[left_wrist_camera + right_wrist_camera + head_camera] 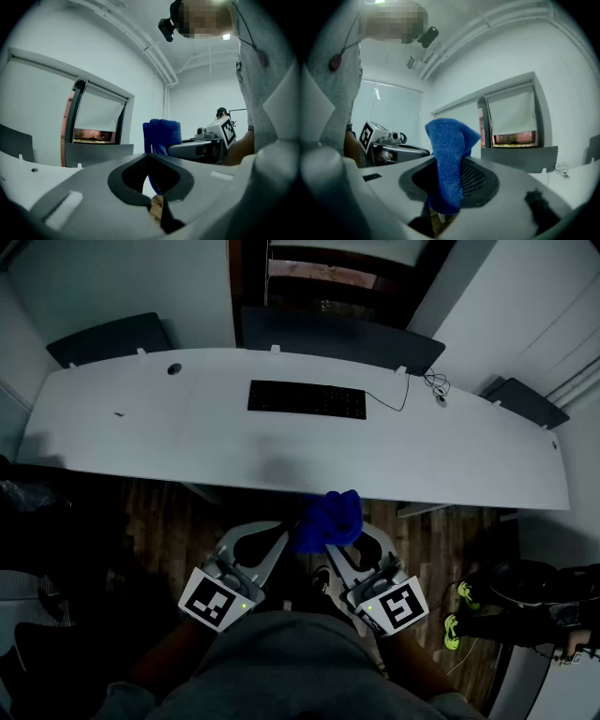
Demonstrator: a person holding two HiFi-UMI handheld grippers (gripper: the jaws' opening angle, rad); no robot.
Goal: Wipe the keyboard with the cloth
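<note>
I am holding the blue cloth (330,517) in both grippers, well short of the keyboard (307,399).

The keyboard is lying on the white surface (141,427), flat and untouched, and both grippers are hanging on the near side of it, off the surface edge and over the dark wooden floor (159,521), close to my body. The right gripper (361,535) is pinching the cloth: its fingers are closing on the fabric, which is standing up above them in a folded peak. The left gripper (281,538) is just beside it, on the left of the cloth, and its fingers are meeting at the tips with a strip of the same blue fabric between them. The cloth is bunching up between the two grippers, not touching the keyboard.
</note>
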